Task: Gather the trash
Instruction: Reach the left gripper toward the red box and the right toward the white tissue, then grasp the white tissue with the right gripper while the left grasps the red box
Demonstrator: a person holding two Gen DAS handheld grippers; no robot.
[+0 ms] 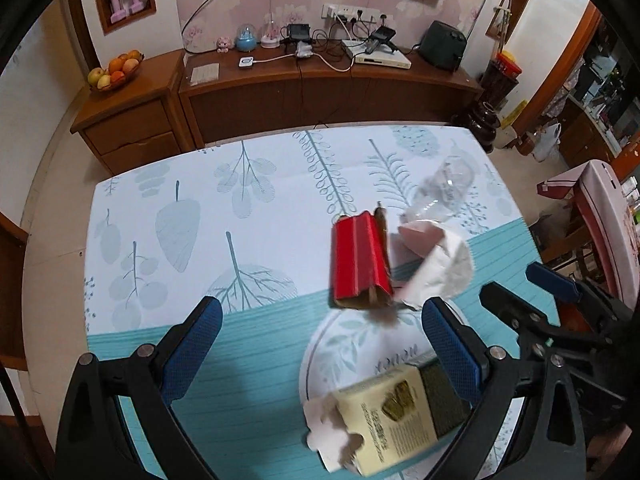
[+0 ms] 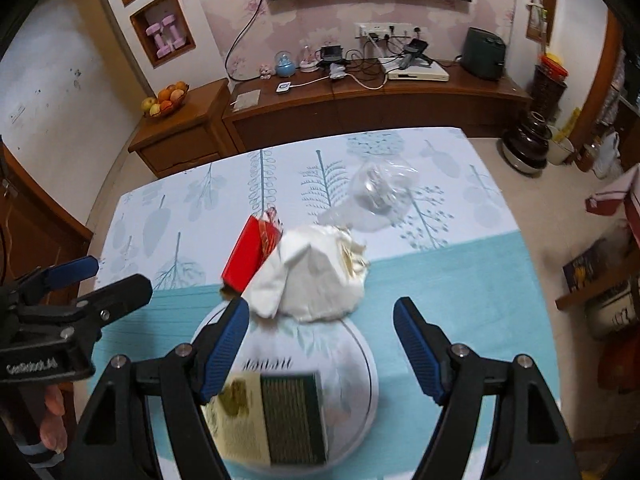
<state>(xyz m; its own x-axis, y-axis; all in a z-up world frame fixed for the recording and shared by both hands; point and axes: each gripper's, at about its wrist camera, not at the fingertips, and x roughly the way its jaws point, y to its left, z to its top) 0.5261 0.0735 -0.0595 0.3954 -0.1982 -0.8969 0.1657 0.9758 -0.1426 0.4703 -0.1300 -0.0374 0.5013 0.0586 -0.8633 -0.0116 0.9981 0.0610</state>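
Trash lies on our counter [image 1: 168, 360]: a cream-and-green carton [image 2: 272, 420] already on the round white plate [image 2: 360, 356], with a red cardboard box [image 1: 360, 264], crumpled white paper [image 2: 316, 276] and a clear plastic bag [image 2: 376, 192] beyond. Both our left gripper [image 1: 322, 340] and right gripper [image 2: 322, 344] hover empty, jaws wide. We judge collecting is part done; next we would close on the paper.
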